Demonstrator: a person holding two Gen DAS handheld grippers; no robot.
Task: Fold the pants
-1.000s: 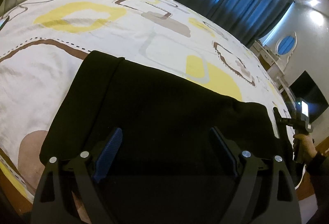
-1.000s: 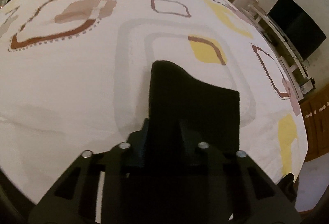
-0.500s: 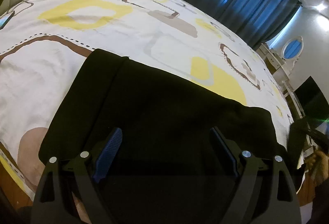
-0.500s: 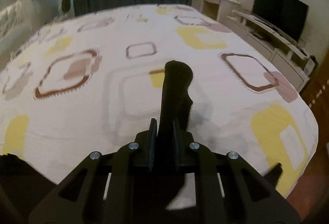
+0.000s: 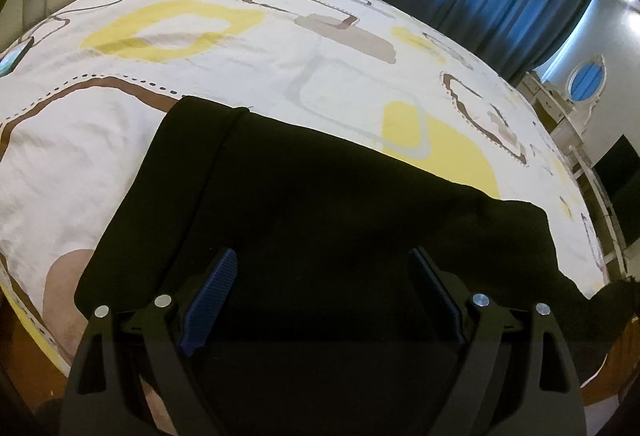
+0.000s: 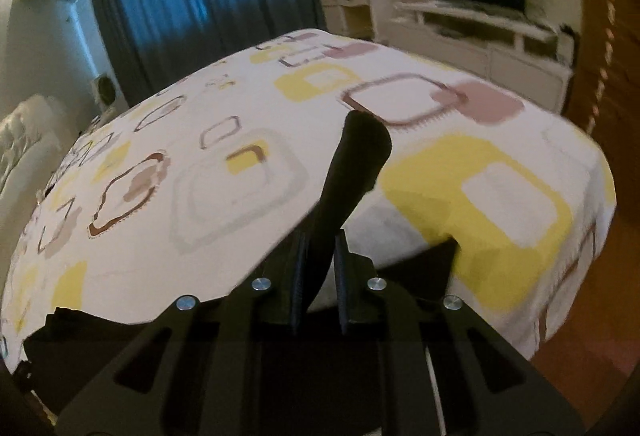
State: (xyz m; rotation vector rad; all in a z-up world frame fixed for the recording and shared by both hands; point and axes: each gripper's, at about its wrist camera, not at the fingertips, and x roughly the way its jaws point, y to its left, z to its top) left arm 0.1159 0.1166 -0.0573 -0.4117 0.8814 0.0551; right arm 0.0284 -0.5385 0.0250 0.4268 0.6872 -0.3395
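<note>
While the left hand-held gripper [image 5: 322, 276] gapes, the right hand-held gripper [image 6: 318, 256] pinches the black pants [image 5: 320, 204].

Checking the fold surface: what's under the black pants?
The black pants lie on the patterned bedspread. Whatever sits beneath the fabric itself is covered.

Right hand-held gripper [image 6: 318, 256] has lifted the pants [image 6: 352, 172] end off the bed [image 6: 200, 196].

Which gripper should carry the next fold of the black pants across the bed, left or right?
Right. The right gripper is clamped on a raised pants end; the left gripper is open above flat fabric.
</note>
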